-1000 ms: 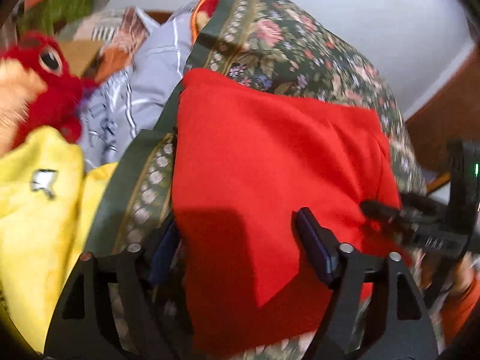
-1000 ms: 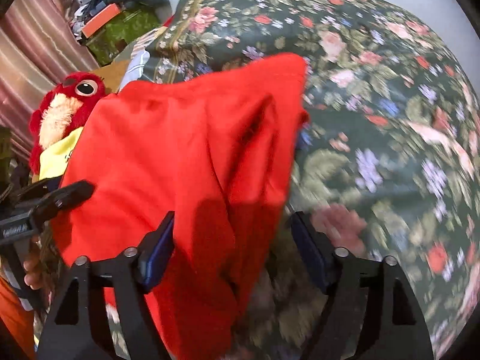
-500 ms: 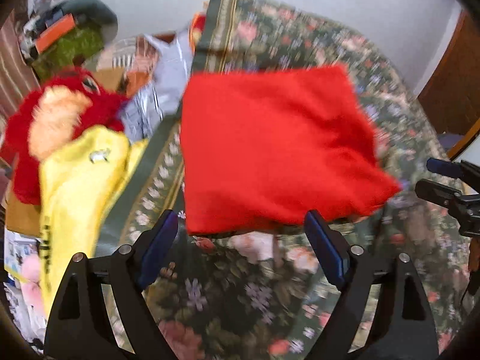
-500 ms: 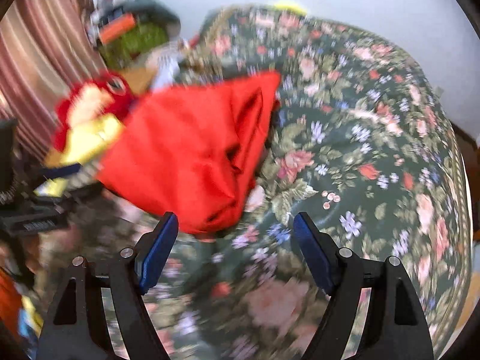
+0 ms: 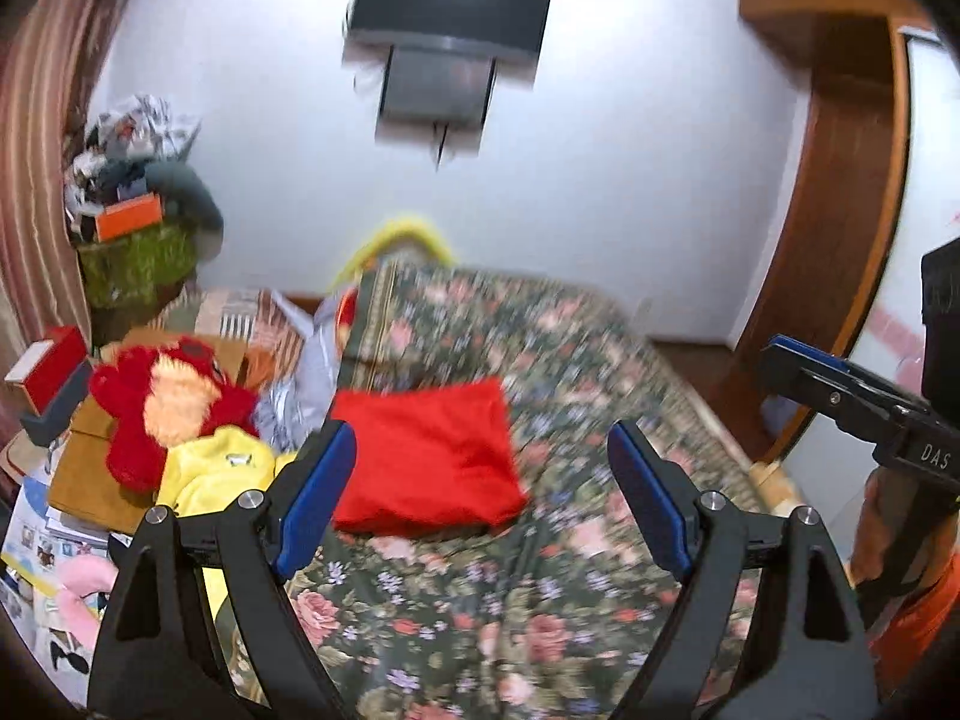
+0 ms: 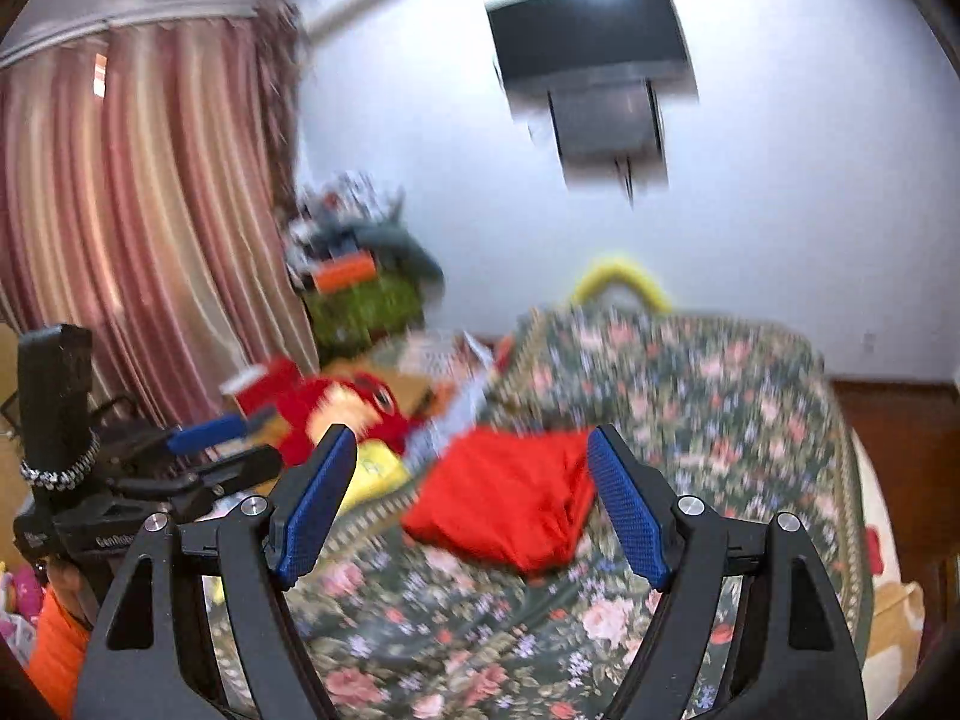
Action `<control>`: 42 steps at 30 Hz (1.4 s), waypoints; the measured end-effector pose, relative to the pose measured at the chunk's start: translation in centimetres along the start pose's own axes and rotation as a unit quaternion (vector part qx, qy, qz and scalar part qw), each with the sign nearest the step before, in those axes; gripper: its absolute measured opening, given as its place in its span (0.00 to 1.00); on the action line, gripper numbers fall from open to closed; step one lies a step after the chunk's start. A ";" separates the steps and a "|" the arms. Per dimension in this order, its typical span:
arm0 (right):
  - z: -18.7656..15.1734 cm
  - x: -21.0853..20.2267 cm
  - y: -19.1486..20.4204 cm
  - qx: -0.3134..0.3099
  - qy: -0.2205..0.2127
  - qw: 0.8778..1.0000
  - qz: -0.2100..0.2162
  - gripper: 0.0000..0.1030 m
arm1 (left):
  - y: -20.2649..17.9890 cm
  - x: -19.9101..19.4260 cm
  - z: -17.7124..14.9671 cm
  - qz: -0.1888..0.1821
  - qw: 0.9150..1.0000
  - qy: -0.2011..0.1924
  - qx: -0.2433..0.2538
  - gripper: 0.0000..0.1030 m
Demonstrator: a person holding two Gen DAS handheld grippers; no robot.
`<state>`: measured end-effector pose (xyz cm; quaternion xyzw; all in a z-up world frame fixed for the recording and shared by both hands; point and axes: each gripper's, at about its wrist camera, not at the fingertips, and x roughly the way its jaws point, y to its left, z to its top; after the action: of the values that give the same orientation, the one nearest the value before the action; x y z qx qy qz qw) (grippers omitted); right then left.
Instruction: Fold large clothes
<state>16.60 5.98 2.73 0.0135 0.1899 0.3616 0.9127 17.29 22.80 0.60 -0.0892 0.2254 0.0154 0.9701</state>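
Here, taking the red garment (image 5: 423,456) as the landmark, the scene runs left to right. Farthest left of it hangs a striped pink curtain (image 6: 120,210), and in front of that a pile of clutter topped by an orange box (image 5: 129,217). Nearer, just left of the garment, lie a red plush toy (image 5: 162,402) and a yellow cloth (image 5: 222,474), both off the bed's left edge. The garment itself is folded into a compact rectangle and lies flat on the floral bedspread (image 5: 480,600), near the bed's left border — nothing touches it.

The left gripper (image 5: 483,492) hovers on the near side of the garment; its jaws have just been opening and stand wide, with nothing between them, the garment lying well beyond the blue pads (image 5: 315,498). The right gripper (image 6: 468,498) is likewise pulled away from the garment, jaws spread wide and empty. In the left wrist view the right gripper shows far to the right of the garment, beside an orange sleeve (image 5: 918,618).

Above and behind the garment, a dark television (image 5: 447,6) is mounted on the white wall. To the right of the garment the bedspread stretches on to a wooden door frame (image 5: 840,210).
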 end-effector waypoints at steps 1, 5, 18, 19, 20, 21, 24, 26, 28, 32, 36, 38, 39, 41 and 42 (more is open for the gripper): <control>0.0 -1.2 0.7 -0.006 -0.016 1.000 0.002 0.74 | -0.5 -1.1 0.0 0.001 1.000 -0.012 0.001 0.84; -0.6 -5.7 3.2 -0.028 -0.068 0.997 0.006 0.75 | -3.5 -6.8 -0.9 0.022 0.996 -0.078 0.025 0.84; -3.1 -9.1 4.3 -0.004 -0.115 0.993 -0.016 1.00 | -7.4 -14.5 -5.0 0.078 0.984 -0.157 0.026 0.95; -3.2 -9.2 4.3 -0.005 -0.116 0.993 -0.023 1.00 | -7.3 -14.6 -5.2 0.080 0.984 -0.158 0.023 0.99; -3.1 -9.2 4.3 -0.005 -0.116 0.993 -0.030 1.00 | -7.4 -14.6 -5.3 0.083 0.984 -0.159 0.022 0.99; -3.1 -9.3 4.3 -0.003 -0.117 0.993 -0.032 1.00 | -7.4 -14.7 -5.3 0.086 0.983 -0.160 0.022 0.99; -3.0 -9.6 4.3 0.002 -0.117 0.993 -0.029 1.00 | -7.7 -14.9 -5.4 0.091 0.982 -0.160 0.026 0.99; -2.9 -9.7 4.4 -0.002 -0.119 0.992 -0.034 1.00 | -7.8 -15.0 -5.6 0.093 0.982 -0.161 0.026 0.99; -3.3 -9.8 4.6 -0.006 -0.120 0.992 -0.037 1.00 | -7.8 -15.0 -5.6 0.090 0.982 -0.161 0.027 0.99; -3.6 -9.7 4.9 -0.009 -0.118 0.992 -0.036 1.00 | -8.0 -15.2 -5.7 0.089 0.982 -0.163 0.029 0.99; -3.7 -9.7 4.9 -0.009 -0.115 0.993 -0.035 1.00 | -8.3 -15.2 -5.8 0.091 0.982 -0.166 0.031 0.99; -3.8 -9.7 4.9 -0.009 -0.115 0.993 -0.035 1.00 | -8.2 -15.1 -5.8 0.089 0.982 -0.165 0.030 0.99; -3.9 -9.7 4.9 -0.009 -0.115 0.993 -0.036 1.00 | -8.2 -15.0 -5.8 0.088 0.982 -0.163 0.029 0.99; -3.8 -9.8 4.9 -0.009 -0.115 0.993 -0.037 1.00 | -8.0 -14.8 -5.9 0.088 0.983 -0.161 0.025 0.99; -3.8 -9.7 4.9 -0.009 -0.114 0.993 -0.038 1.00 | -8.0 -14.7 -5.9 0.088 0.983 -0.159 0.023 0.99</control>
<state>5.56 2.69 3.23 0.0389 0.0818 0.3244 0.9416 2.10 14.06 3.22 -0.0426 0.0753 0.1095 0.9902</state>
